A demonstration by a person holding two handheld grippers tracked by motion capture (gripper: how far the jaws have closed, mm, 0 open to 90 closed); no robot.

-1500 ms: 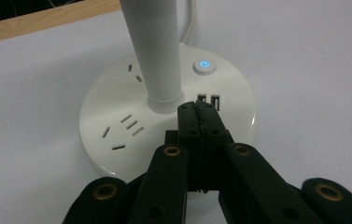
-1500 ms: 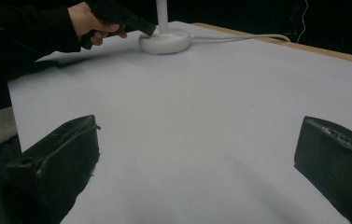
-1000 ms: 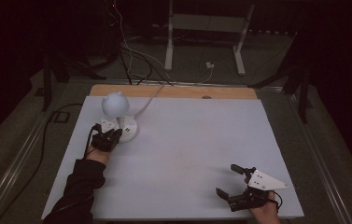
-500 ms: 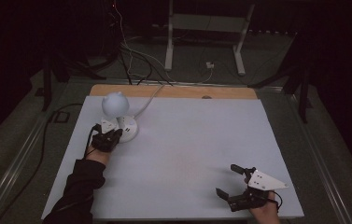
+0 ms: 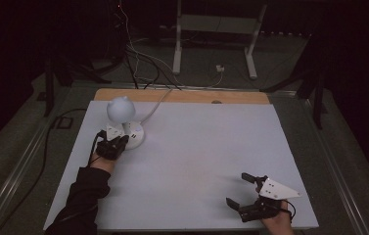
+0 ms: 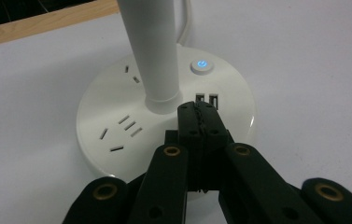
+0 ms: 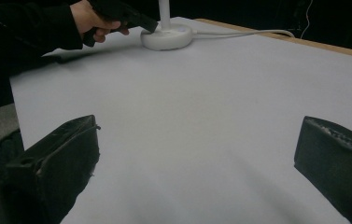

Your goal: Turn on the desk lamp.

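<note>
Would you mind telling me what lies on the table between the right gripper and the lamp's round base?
Nothing: in the high view, bare white table stretches from the right gripper to the lamp base.

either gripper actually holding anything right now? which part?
Nothing held. Left gripper is shut empty, tips over the lamp base beside the stem. Right gripper is open above the bare table.

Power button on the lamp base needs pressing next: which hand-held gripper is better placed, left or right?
Left. The left hand-held gripper, jaws shut, sits over the lamp base, beside the power button. The right hand-held gripper rests open at the table's opposite near corner.
</note>
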